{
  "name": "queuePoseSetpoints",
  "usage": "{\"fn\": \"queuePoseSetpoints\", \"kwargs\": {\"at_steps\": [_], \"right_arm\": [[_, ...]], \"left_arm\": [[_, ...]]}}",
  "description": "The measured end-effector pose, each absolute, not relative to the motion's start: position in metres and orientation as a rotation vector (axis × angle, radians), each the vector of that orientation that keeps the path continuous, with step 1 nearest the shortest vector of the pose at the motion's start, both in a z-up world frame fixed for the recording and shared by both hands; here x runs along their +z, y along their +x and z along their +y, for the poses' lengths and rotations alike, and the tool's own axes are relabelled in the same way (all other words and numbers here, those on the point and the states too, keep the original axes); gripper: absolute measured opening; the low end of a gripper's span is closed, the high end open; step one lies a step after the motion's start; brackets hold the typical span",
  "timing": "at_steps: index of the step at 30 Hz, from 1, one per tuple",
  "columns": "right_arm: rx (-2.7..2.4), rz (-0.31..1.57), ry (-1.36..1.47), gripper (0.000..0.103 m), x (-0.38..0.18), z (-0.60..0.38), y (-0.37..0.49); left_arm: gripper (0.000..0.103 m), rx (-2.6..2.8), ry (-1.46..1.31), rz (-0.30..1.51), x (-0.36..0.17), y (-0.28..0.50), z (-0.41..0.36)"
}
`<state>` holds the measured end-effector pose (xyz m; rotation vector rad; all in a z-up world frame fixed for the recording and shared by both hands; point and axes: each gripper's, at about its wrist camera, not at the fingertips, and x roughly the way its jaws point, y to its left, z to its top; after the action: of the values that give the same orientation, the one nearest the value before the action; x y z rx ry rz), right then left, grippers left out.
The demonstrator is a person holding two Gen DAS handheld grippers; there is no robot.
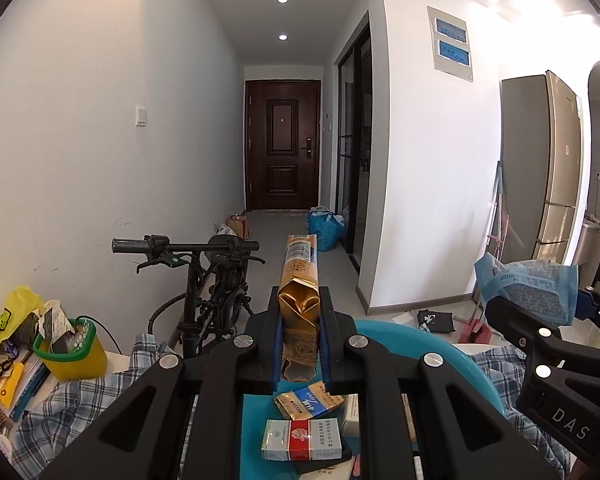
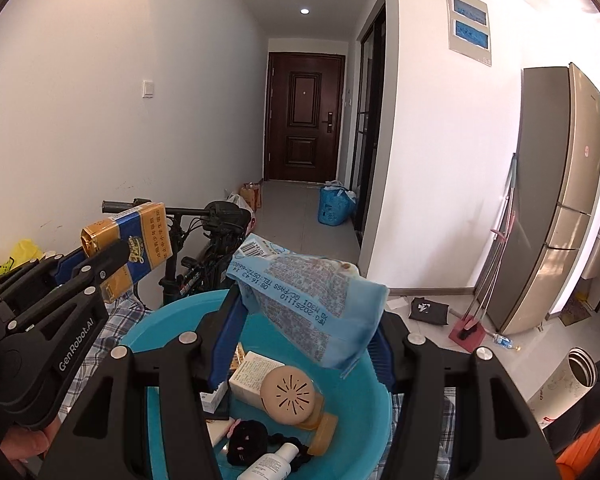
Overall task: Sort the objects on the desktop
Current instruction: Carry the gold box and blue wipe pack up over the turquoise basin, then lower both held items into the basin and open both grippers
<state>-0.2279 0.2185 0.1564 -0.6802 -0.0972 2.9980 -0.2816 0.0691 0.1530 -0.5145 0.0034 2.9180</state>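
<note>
A crinkled blue plastic packet (image 2: 312, 312) is held aloft, clamped by the right gripper (image 2: 300, 336) directly above the smooth teal basin (image 2: 168, 320). A rigid gold-and-blue carton (image 1: 300, 276), long axis pointing forward, is pinched in the left gripper (image 1: 300, 320) over cigarette packs (image 1: 300, 438).

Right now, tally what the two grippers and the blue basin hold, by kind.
Held cigarette pack, left gripper: 1
Held blue packet, right gripper: 1
Cigarette packs in the basin, as visible: 2
Bottles in basin: 2
Total: 6
</note>
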Motion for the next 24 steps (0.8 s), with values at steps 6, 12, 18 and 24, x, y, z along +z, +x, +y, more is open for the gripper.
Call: {"fn": "queuePoseSetpoints", "kwargs": {"at_steps": [6,12,18,24], "right_arm": [[2.989,-0.078,-0.761,0.055,0.154,0.219,-0.242],[2.899,-0.116,-1.053,0.055,0.133,0.221,-0.264],[2.798,-0.018,-1.316,0.055,0.112,0.240,-0.277],[2.793,0.065,-1.334,0.055,0.107,0.259,-0.277]], "left_arm": [[0.016,2.885,-0.714,0.087,0.151,-0.296,0.078],[0.016,2.894,-1.005,0.263,0.126,-0.309,0.095],[0.016,2.748,-1.316,0.211,0.096,-0.326,0.092],[0.016,2.769,-1.278,0.206,0.095,-0.321,0.091]]}}
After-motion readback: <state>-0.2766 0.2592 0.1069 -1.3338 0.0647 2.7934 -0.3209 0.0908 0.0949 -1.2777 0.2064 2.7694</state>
